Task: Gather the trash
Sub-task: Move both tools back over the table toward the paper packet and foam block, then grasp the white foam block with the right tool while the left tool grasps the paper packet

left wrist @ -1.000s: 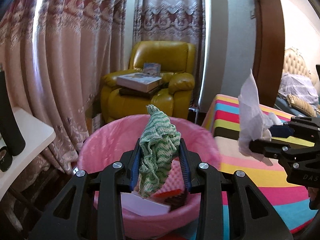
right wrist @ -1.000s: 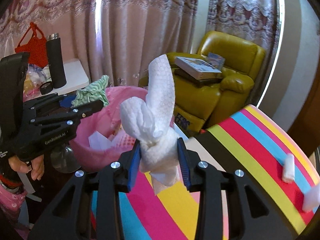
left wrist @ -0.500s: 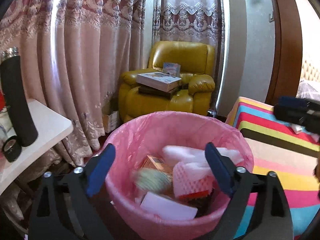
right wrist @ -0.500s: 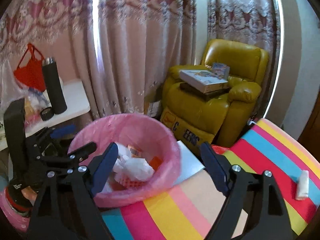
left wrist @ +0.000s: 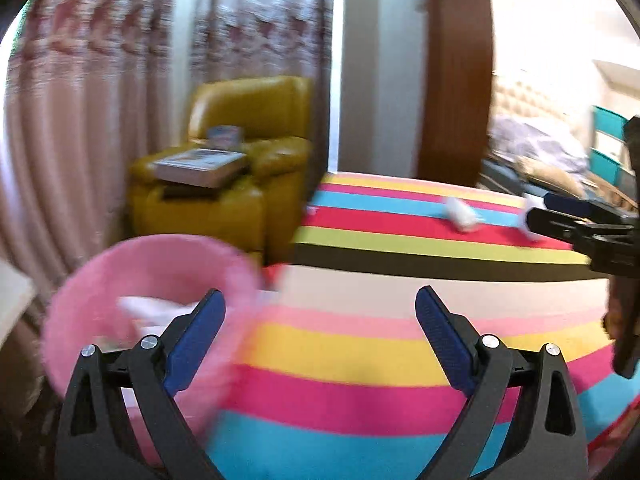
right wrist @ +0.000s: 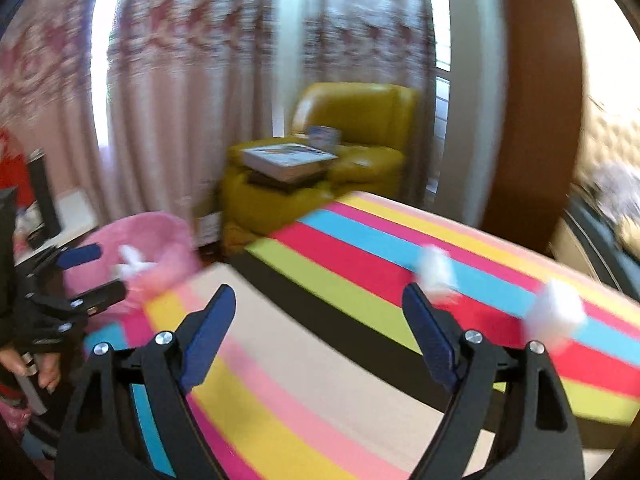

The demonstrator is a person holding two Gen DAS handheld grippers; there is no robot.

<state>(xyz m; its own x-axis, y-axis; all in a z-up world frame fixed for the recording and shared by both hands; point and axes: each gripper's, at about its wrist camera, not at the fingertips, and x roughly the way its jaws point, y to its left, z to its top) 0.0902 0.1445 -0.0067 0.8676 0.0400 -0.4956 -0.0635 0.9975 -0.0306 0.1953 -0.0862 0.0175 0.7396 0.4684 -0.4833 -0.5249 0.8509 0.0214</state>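
Both frames motion-blurred. Left gripper (left wrist: 320, 312) jaws spread wide after just opening, nothing between, above striped table (left wrist: 360, 344) beside pink trash bin (left wrist: 160, 256). Right gripper (right wrist: 316, 312) likewise wide, just opened, empty, over same cloth. White paper scraps lie inside bin. Two white tissue wads remain on far stripes: nearer wad (right wrist: 436, 270) close by right jaw tip, second wad (right wrist: 554, 314) further right. Blur hides long axes. Yellow armchair (right wrist: 344, 152) behind, by pink curtains.
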